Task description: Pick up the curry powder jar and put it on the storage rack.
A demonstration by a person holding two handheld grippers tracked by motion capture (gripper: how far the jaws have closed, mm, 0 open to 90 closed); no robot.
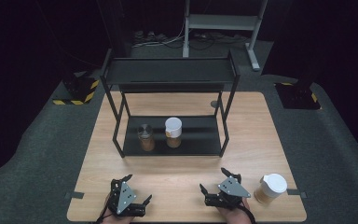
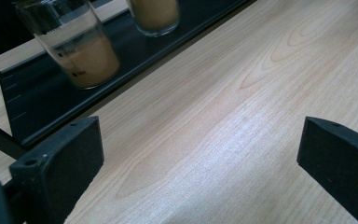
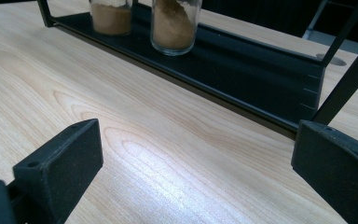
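Both tools idle at the 6 o'clock edge of the worktop (image 1: 186, 163). Left tool (image 1: 137, 191) has its jaws spread wide on nothing; right tool (image 1: 214, 182) likewise gapes with bare wood between the jaws.

Progress, judged from the layout: two jars already stand on the bottom shelf (image 1: 200, 140) of the black rack (image 1: 168, 70), a metal-lidded jar (image 1: 146, 137) and a white-lidded jar (image 1: 173, 132) just beside it. A third white-lidded jar (image 1: 271, 188) lies tipped at 4 o'clock on the worktop, near the right tool, untouched. Probably that one is left to shelve.

Room: open wood between tools and rack. Shelf space free at the right of the standing jars; rack uprights and front lip are the edges to clear.
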